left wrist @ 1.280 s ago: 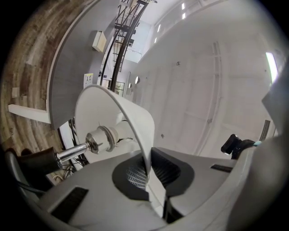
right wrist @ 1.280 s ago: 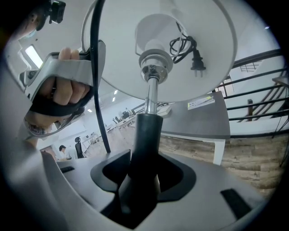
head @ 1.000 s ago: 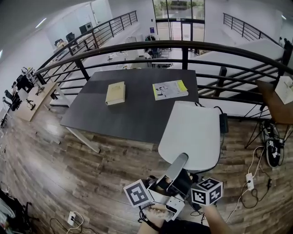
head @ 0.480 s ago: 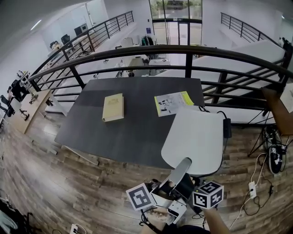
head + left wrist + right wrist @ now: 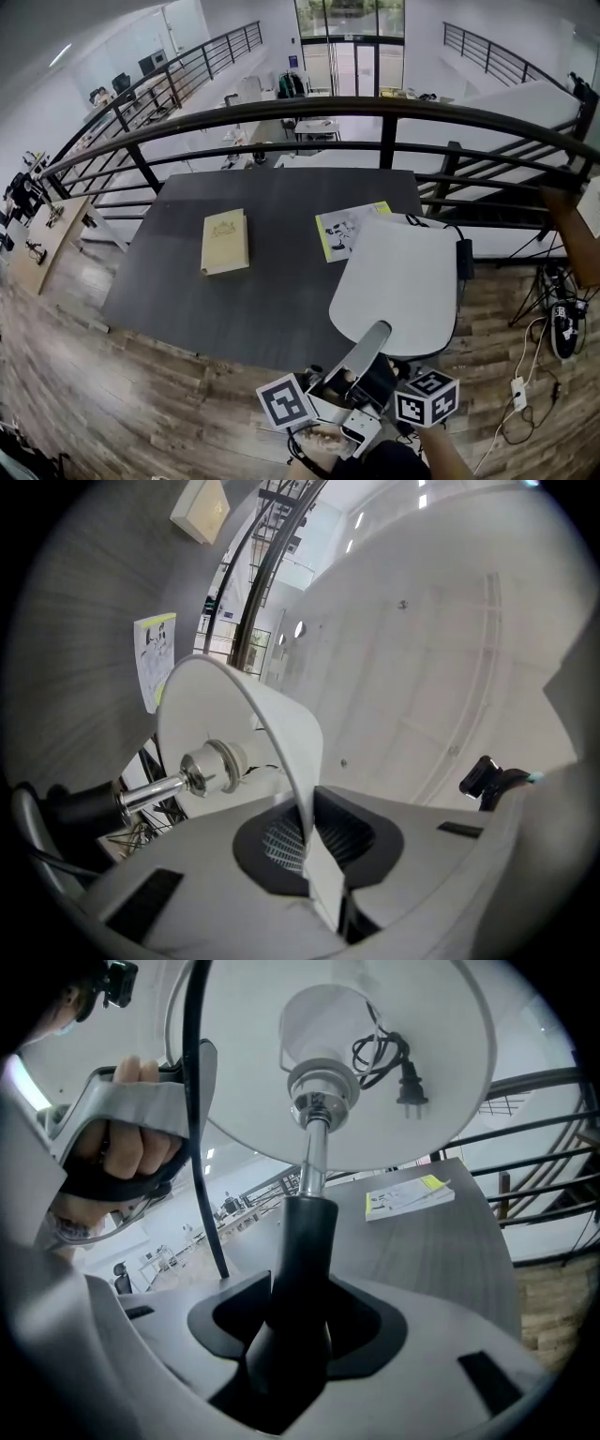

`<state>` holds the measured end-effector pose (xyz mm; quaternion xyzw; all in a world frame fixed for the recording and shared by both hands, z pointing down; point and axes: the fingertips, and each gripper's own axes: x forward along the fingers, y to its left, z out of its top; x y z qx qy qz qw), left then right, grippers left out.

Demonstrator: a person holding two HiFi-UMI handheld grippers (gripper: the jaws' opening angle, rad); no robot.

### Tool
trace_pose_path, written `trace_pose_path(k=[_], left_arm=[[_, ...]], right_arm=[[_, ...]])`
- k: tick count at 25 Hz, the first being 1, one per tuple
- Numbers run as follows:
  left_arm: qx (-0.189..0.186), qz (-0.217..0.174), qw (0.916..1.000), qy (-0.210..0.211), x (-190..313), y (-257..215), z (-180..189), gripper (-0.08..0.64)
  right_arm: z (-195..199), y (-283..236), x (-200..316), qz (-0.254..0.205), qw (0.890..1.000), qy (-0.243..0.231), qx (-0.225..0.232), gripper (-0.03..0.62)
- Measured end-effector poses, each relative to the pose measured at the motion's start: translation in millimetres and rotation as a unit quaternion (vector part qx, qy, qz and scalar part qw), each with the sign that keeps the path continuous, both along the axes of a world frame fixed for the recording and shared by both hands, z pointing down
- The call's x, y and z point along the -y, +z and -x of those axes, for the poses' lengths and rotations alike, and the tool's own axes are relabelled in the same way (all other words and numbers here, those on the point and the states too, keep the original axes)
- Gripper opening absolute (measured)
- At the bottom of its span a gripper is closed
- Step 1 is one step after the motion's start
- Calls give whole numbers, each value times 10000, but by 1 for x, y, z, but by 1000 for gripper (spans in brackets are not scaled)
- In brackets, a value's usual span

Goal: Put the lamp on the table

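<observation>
This looks like a big, bright office building, seen from an upper floor. A curved black metal railing [image 5: 375,101] runs along the edge. Past it, down below, stand rows of work desks [image 5: 314,127]. Tall glass doors [image 5: 352,37] let in light at the far end. Up here the floor is made of brown wooden planks [image 5: 141,394]. A dark grey counter [image 5: 281,300] holds a tan book [image 5: 225,242] and a printed paper leaflet [image 5: 337,230]. A white power strip [image 5: 518,394] and cables lie on the floor.
</observation>
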<state>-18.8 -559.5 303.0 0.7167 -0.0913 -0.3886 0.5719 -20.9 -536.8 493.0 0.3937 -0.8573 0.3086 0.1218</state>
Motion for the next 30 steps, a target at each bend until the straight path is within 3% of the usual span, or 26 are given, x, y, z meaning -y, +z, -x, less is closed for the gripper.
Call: trace_pose_path(k=[16, 30], left_arm=[[-37, 146, 9998, 111, 47, 17, 2, 18], [-52, 251, 9996, -79, 109, 32, -22, 20]], right_arm=[[-2, 17, 43, 148, 9998, 58, -153, 189], [-29, 31, 102, 228, 9993, -166, -233, 187]])
